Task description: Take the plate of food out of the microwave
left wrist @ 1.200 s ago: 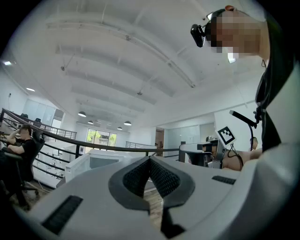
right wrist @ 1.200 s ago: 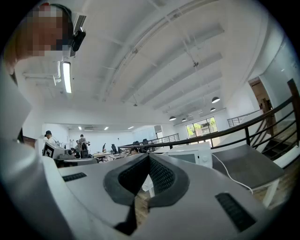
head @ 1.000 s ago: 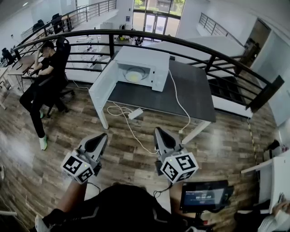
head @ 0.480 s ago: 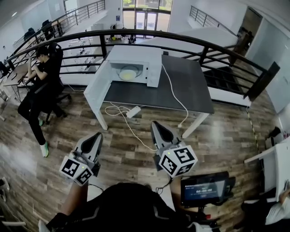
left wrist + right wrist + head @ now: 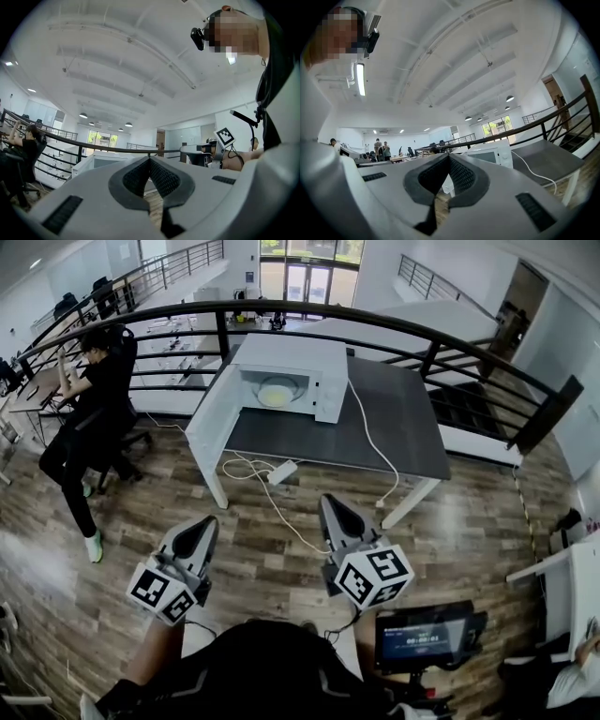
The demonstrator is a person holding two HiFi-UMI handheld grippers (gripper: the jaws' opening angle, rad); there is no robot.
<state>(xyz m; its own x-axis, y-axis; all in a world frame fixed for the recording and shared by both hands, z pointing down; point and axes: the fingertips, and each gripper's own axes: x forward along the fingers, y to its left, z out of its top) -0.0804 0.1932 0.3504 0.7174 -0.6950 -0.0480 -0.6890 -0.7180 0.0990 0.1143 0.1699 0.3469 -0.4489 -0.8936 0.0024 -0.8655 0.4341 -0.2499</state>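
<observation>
Both claws are closed and empty: the left gripper (image 5: 208, 519) and the right gripper (image 5: 328, 500) each have their jaws tip to tip with nothing between them. They are held level over the wooden floor, well short of the table (image 5: 394, 432).

The plate of food (image 5: 277, 393) lies inside the microwave (image 5: 292, 354), on the floor of its compartment. The microwave's door (image 5: 212, 416) is swung wide open to the left. The microwave stands at the table's far left corner, and its cable (image 5: 373, 451) trails across the tabletop and over the near edge.

I judge this to be the approach, with nothing touched yet. The next move calls for closing in on the table's near left edge and parting one claw's jaws. That claw should then go in level past the open door to take the plate by its rim, keeping it flat on the way out.
</observation>
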